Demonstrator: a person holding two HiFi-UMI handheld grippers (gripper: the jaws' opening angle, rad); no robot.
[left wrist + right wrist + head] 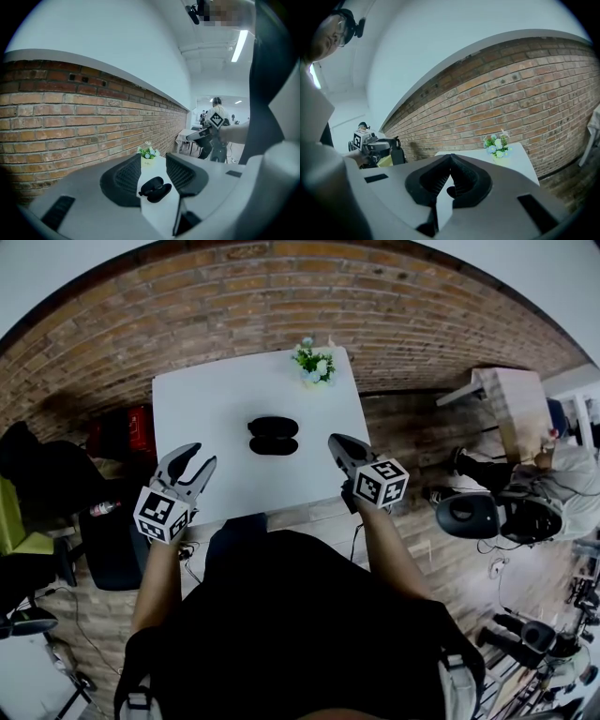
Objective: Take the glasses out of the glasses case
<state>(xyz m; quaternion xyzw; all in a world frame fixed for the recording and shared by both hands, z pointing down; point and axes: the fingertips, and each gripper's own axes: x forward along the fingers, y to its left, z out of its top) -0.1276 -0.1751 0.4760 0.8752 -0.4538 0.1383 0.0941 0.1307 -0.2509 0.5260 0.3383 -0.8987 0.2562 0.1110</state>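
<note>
A black rounded glasses case (273,436) lies mid-table on the white square table (211,395). At the near edge, the left gripper (201,457) hovers with jaws spread wide, and the right gripper (337,442) is pinched together, empty.

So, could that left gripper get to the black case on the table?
Probably yes: the left gripper is open, only bare table lies between it and the glasses case, and the flower pot stands farther back.
</note>
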